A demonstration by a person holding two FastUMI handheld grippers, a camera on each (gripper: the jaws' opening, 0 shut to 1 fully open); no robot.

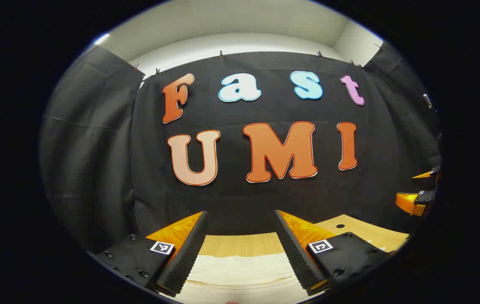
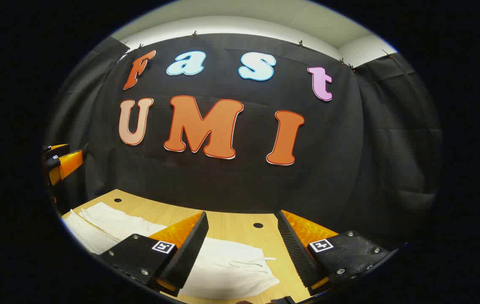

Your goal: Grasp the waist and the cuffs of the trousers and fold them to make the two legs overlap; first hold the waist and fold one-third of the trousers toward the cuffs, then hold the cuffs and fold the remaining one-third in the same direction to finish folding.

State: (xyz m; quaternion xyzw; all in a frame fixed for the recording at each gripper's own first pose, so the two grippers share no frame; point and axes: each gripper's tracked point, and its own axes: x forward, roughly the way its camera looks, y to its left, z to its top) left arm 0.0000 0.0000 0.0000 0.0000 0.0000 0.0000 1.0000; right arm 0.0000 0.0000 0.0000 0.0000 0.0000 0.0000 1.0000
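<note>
Below both wide-open hand-held grippers [image 1: 240, 249] [image 2: 240, 249], white trousers [image 2: 231, 266] flat on table [image 2: 240, 226]

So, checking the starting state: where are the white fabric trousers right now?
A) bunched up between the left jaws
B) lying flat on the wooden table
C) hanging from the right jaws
B: the white fabric trousers lie spread on the light wooden table, with both grippers' jaws open above them.

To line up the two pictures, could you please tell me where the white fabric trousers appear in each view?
Left gripper view: the white fabric trousers lie at bottom centre, between that view's own tongs.
Right gripper view: they spread across the bottom left to centre, partly behind the near left finger.
Shared landmark: the light wooden table under them, with its small dark holes.
</note>
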